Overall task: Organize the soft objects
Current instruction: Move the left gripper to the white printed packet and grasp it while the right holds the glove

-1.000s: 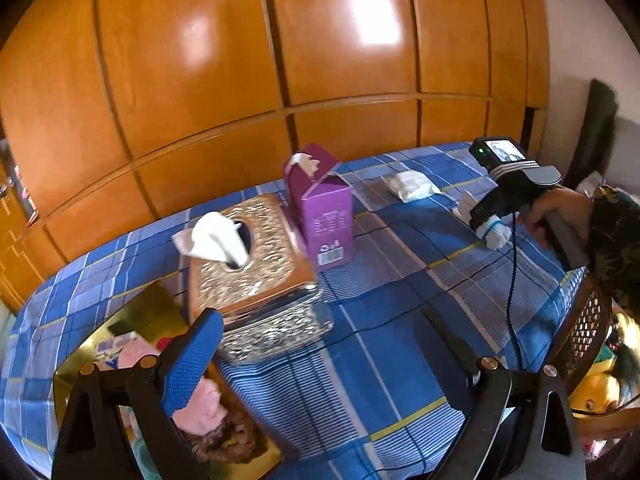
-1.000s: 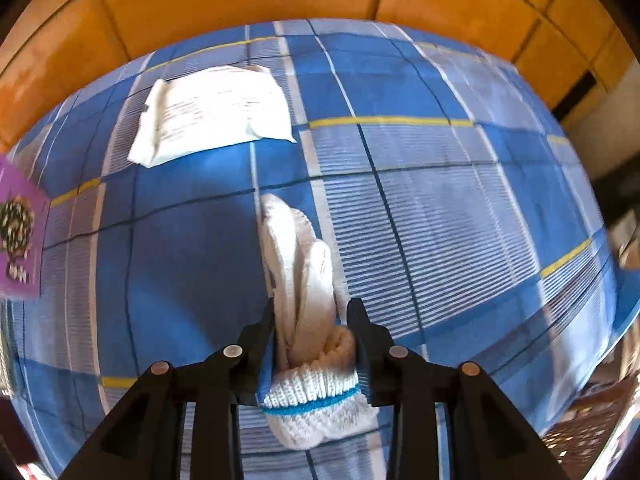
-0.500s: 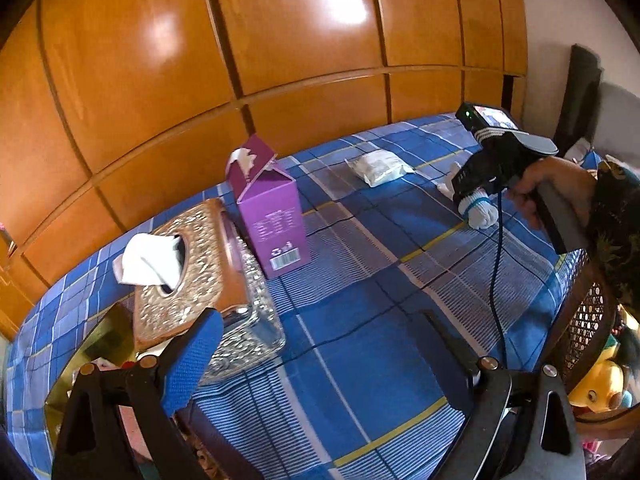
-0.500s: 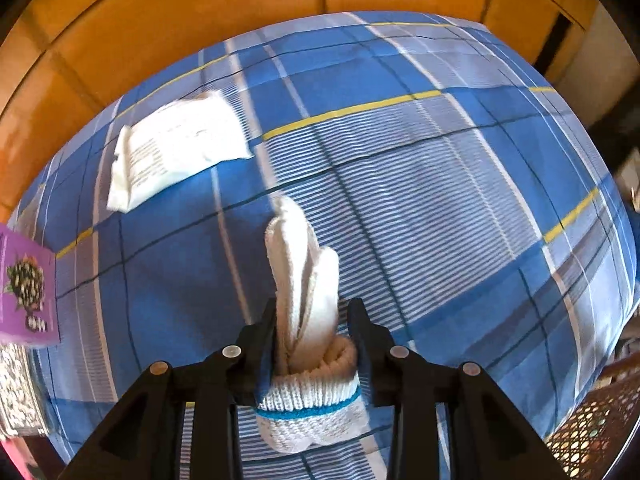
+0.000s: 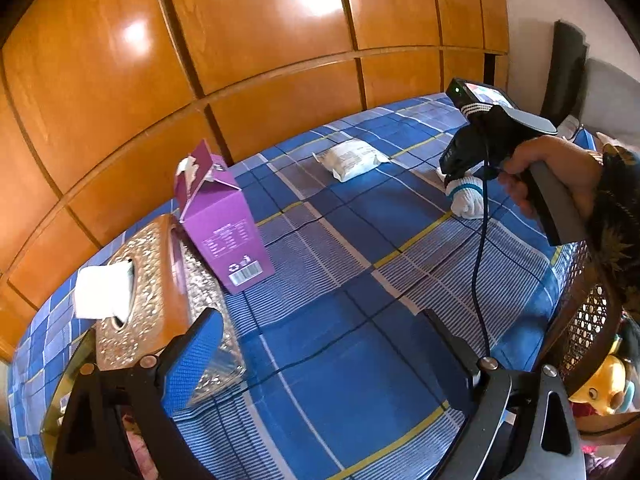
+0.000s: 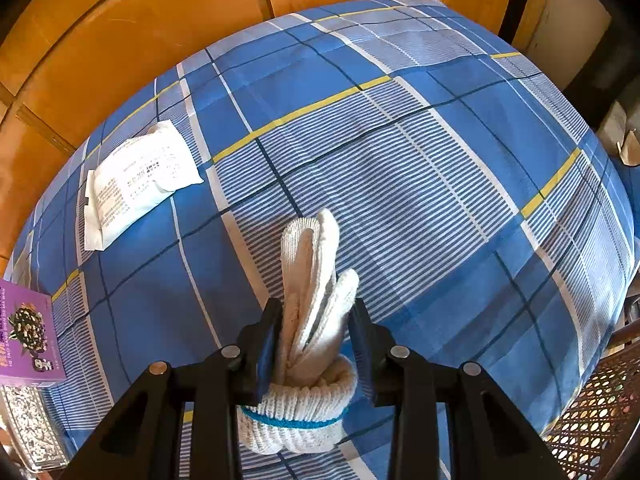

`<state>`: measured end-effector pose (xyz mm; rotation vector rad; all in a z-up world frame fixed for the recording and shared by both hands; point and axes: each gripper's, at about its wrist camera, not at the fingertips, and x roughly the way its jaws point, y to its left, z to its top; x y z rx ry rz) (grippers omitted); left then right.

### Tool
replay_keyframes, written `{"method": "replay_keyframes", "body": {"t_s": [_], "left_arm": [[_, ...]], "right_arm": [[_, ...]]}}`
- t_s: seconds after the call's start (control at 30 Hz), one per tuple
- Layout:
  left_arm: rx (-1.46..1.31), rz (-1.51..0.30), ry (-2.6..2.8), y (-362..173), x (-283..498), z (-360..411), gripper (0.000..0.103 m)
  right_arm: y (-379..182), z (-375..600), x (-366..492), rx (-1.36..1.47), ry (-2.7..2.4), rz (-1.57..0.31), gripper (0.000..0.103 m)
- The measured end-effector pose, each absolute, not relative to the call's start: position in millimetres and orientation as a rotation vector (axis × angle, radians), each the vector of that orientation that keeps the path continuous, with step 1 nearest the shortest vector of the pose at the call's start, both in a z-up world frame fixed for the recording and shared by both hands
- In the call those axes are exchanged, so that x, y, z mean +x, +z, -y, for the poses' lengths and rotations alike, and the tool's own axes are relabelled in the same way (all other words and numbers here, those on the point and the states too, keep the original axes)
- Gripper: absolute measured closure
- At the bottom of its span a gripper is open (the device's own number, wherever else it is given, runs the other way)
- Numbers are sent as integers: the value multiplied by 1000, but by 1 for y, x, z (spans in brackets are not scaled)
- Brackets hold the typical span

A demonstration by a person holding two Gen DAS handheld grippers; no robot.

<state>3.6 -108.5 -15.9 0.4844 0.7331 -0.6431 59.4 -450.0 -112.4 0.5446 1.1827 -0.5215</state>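
Observation:
My right gripper [image 6: 314, 330] is shut on a rolled pair of white knit gloves [image 6: 310, 320] with a blue cuff stripe, held above the blue checked tablecloth [image 6: 420, 184]. The left wrist view shows the gloves [image 5: 466, 200] hanging under the right gripper [image 5: 460, 164] at the table's right side. My left gripper [image 5: 320, 344] is open and empty over the near table. A gold tray [image 5: 60, 396] with soft items lies at the lower left, mostly hidden behind my left finger.
An ornate tissue box [image 5: 148, 288] and a purple carton [image 5: 224, 220] stand on the left. A white wipes packet [image 5: 352, 158] lies at the back; it also shows in the right wrist view [image 6: 136, 184]. A wicker chair [image 5: 588, 320] is at the right edge.
My right gripper has lifted the gloves off the cloth. My left gripper has moved right, so the gold tray has slid out toward the lower left.

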Motion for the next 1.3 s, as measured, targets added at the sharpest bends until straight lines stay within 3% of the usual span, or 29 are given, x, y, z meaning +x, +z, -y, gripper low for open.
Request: {"method": "replay_keyframes", "body": {"t_s": [0.83, 1.03, 1.3], "left_arm": [[551, -776, -657, -22, 44, 176, 6], [597, -769, -651, -19, 68, 208, 12], [694, -735, -603, -27, 109, 263, 7]], "right_arm": [[-120, 464, 62, 710, -498, -1141, 66], [-122, 468, 60, 772, -491, -1118, 65], [-124, 473, 58, 838, -483, -1092, 64]]}}
